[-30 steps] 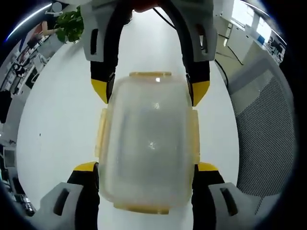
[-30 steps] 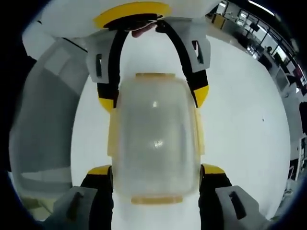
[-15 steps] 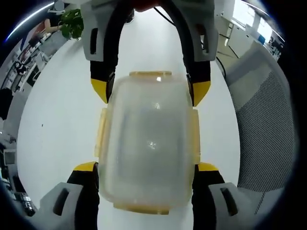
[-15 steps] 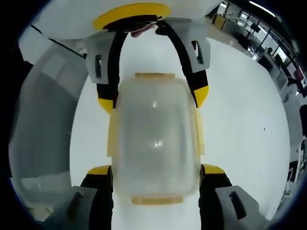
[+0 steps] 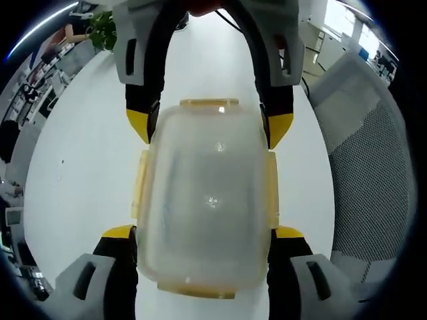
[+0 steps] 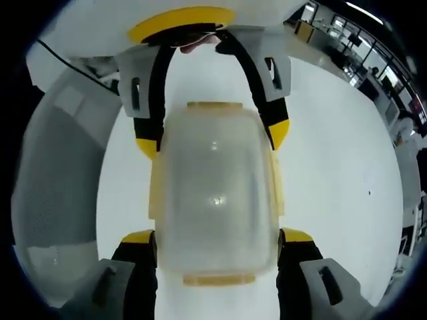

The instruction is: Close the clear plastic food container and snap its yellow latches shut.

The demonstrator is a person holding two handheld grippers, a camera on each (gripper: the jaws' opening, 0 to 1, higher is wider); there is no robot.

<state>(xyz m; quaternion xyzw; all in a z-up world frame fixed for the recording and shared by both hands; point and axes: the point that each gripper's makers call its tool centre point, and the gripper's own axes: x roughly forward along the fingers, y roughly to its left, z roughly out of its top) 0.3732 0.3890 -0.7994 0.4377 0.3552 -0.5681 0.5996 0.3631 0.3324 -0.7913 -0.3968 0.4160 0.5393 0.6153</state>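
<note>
A clear plastic food container (image 5: 203,200) (image 6: 215,193) with its lid on is held over the white table (image 5: 80,167) (image 6: 333,167). Pale yellow latches (image 5: 140,187) (image 6: 273,180) lie along its four sides; I cannot tell whether they are snapped. My left gripper (image 5: 203,235) is shut on the container's near end in the left gripper view, its yellow-tipped jaws pressing both sides. My right gripper (image 6: 217,237) clamps the opposite end the same way. Each gripper reaches into the other's view from the top: the right gripper (image 5: 208,128) and the left gripper (image 6: 213,133).
A grey mesh chair (image 5: 373,180) (image 6: 53,173) stands close to the table's edge. A green plant (image 5: 103,23) sits beyond the far table edge. Office desks and shelving (image 6: 373,73) fill the background.
The container and both grippers keep the same pose relative to each other. The background has swung: the chair looms larger and the plant has slid toward the top, so the cameras turned.
</note>
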